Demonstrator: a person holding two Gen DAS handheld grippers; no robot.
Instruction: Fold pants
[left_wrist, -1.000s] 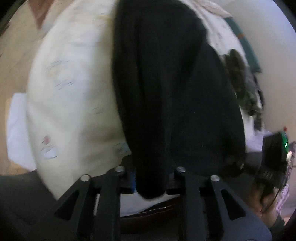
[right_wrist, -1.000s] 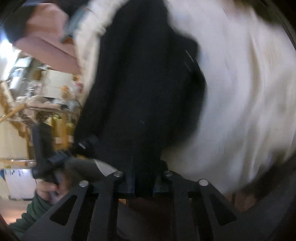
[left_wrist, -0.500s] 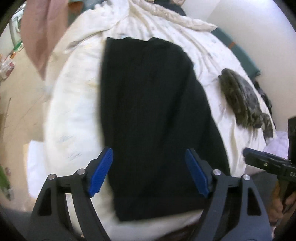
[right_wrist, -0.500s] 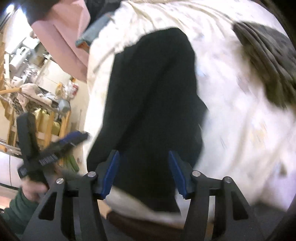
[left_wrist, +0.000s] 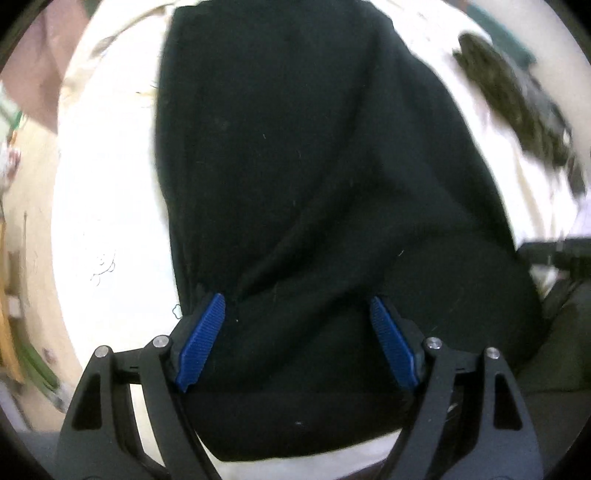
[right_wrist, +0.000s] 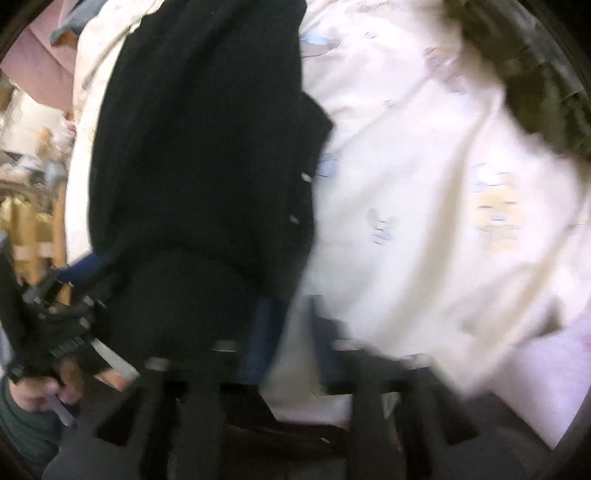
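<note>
The black pants (left_wrist: 295, 166) lie folded lengthwise on the white bedding (left_wrist: 107, 206), their near end toward me. My left gripper (left_wrist: 297, 332) hangs open just over that near end. Its blue pads (left_wrist: 201, 339) stand wide apart with black cloth under and between them, not pinched. In the right wrist view the pants (right_wrist: 207, 147) fill the left half. My right gripper (right_wrist: 291, 332) is blurred at their right edge. Its jaws are closing, with only white bedding (right_wrist: 424, 221) showing between them. The left gripper (right_wrist: 55, 314) also shows there, in a hand with a green sleeve.
A dark olive patterned garment (left_wrist: 517, 103) lies on the bedding at the far right, also the garment (right_wrist: 535, 74) in the right wrist view. A pink cloth (left_wrist: 33, 85) hangs at the upper left. Wooden furniture (right_wrist: 33, 229) stands beyond the bed's left side.
Both grippers were shut on the pants' near edge, then let it go and opened. The left has since come in over the pants. The right has slid to their right edge, jaws narrowing.
</note>
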